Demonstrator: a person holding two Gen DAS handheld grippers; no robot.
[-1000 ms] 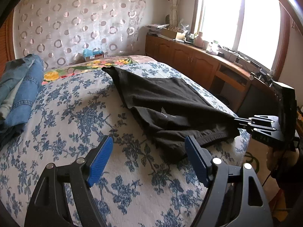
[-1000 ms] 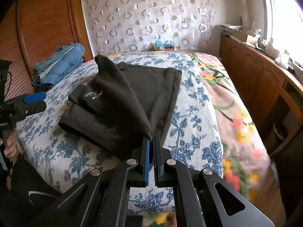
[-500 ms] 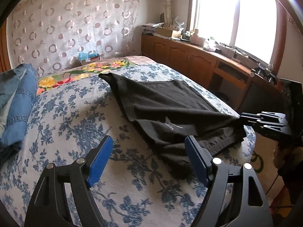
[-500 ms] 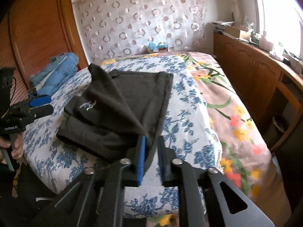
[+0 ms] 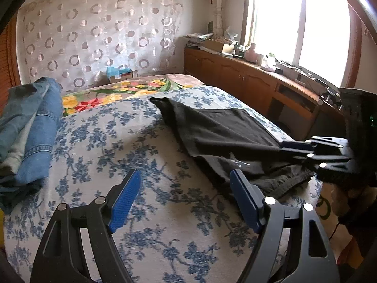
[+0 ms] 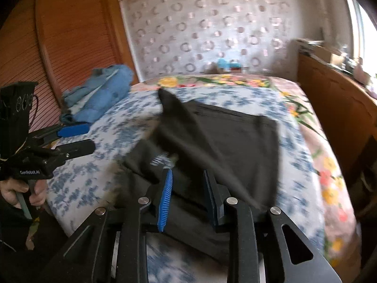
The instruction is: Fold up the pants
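The black pants [image 5: 219, 132] lie on the bed [image 5: 113, 141], toward its near right part in the left wrist view, one layer folded over another, with a pointed end reaching toward the far side and a bunched hem near the bed's edge.

The right gripper [image 6: 187, 188] points down over the near part of the pants. Its jaws are opening, a small gap between the blue pads; dark cloth shows in that gap, but the pads do not look pressed on it. In the left wrist view this gripper [image 5: 294, 148] comes in from the right, its fingers lying against the fabric's edge.

The left gripper [image 5: 185, 193] hangs above the bare bedspread just beside the pants, tilted down, jaws wide apart and holding nothing. In the right wrist view a hand [image 6: 21, 191] grips its handle at the left edge.

The right wrist view is blurred, so the folds and the pale print on the pants are hard to read there. The right gripper's own fingers cover the nearest part of the cloth.

The bedspread is white with blue flowers; a flowered sheet [image 5: 113, 93] shows beyond it. Folded jeans [image 5: 30, 127] sit at the bed's left. A curtain [image 5: 94, 37] with rings hangs behind, a wooden cabinet [image 5: 247, 80] runs under a bright window [image 5: 299, 28].
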